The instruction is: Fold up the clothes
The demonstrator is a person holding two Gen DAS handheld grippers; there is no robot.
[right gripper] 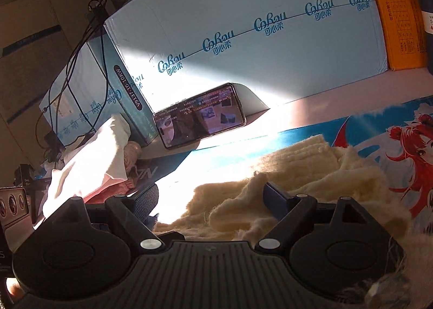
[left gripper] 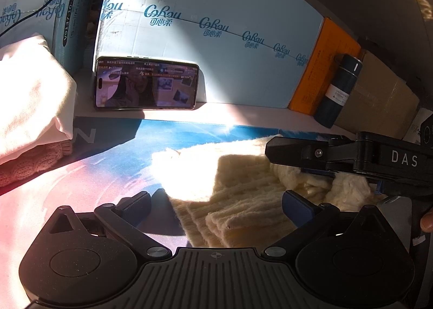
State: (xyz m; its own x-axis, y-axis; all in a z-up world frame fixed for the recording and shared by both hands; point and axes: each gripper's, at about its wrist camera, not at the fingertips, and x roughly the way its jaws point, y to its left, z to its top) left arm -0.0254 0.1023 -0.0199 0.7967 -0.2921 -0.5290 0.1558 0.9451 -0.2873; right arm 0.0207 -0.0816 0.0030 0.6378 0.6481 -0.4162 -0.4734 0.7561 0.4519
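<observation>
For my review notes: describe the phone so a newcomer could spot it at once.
Find the big pale blue box at the back of the table. The phone leans sideways against its foot, left of the dark bottle. It alone has a lit screen.

- the big pale blue carton [left gripper: 216,46] bore "cobou" with chinese characters, printed over and over along a thin line
- the smaller blue carton [right gripper: 127,97] carried "v9137-10-10kw" in a dark oval
- the right gripper [left gripper: 305,171] had "das" on its arm
- the dark bottle [left gripper: 338,92] wore a white label starting "vacuum", the rest too small to read
- the printed mat [left gripper: 113,146] showed a large white "n"
</observation>
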